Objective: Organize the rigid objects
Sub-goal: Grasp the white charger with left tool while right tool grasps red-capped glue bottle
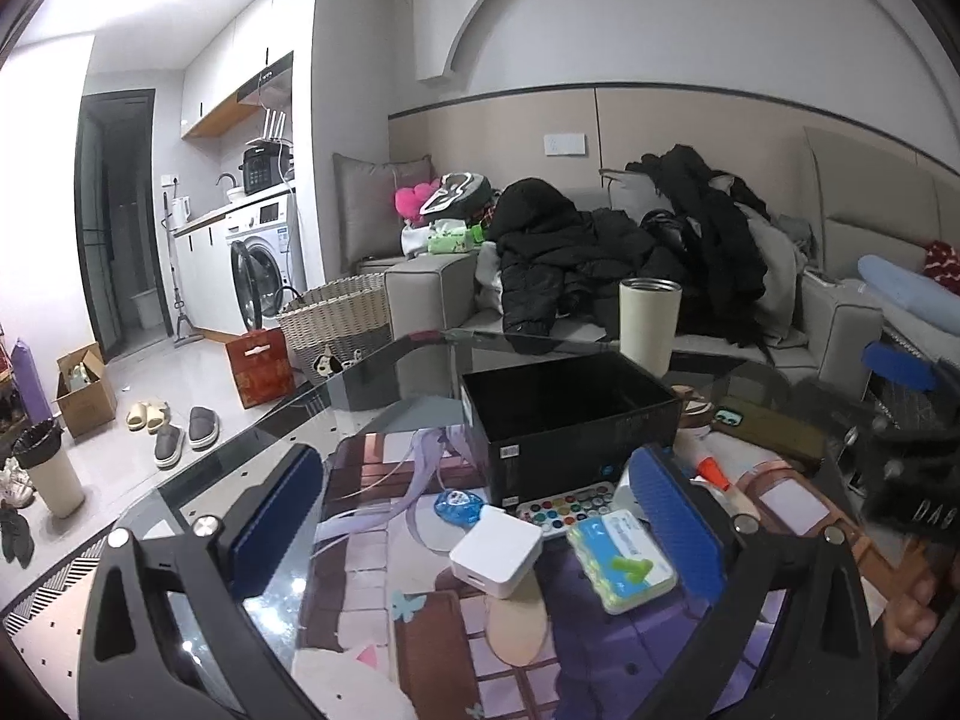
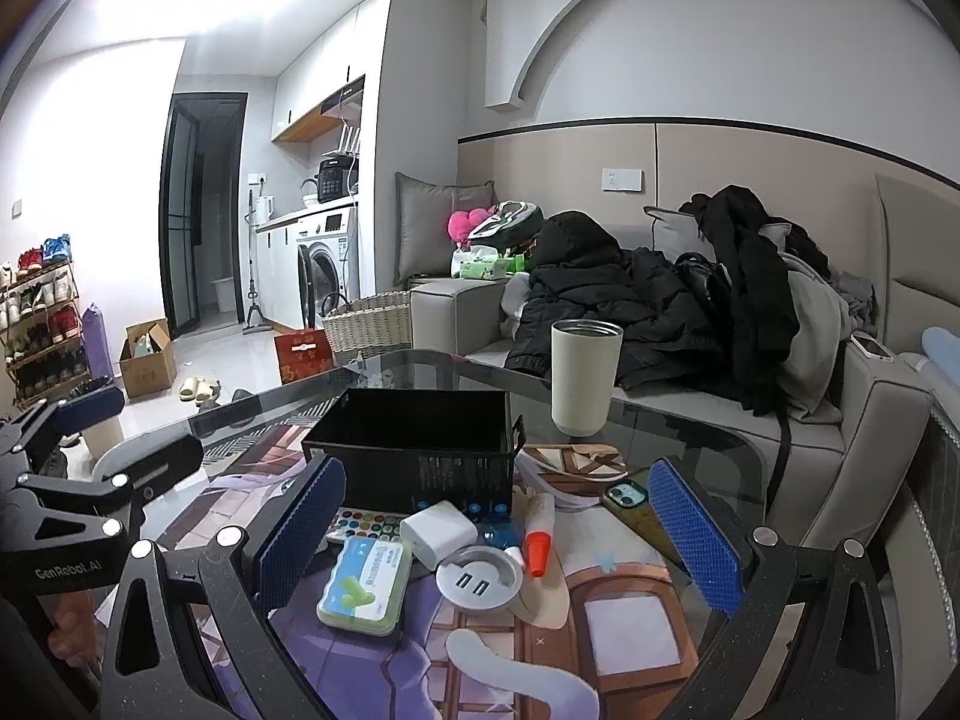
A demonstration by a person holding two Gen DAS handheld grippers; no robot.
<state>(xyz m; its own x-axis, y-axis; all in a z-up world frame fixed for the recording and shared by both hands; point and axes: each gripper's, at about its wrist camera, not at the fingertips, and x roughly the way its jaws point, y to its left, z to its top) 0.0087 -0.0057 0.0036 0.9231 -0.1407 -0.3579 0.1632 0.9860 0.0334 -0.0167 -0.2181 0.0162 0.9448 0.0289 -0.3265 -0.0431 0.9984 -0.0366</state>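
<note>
Both your left claw (image 1: 474,516) and right claw (image 2: 498,534) hang spread wide, empty; the white charger (image 1: 495,552) lies on the worktop (image 1: 372,360) before the black box (image 1: 564,414): light, stiff, slick, so pinch its flat sides

**Stuff you can't really make out here**

The paint palette (image 2: 366,525) is mostly buried under the black box (image 2: 414,450) and white charger (image 2: 437,531). The blue tape dispenser (image 2: 498,531) peeks out behind the charger. The label on the green case (image 2: 363,588) is too blurry to read. The phone (image 2: 627,498) is partly blocked by the right gripper's pad (image 2: 696,540).
</note>
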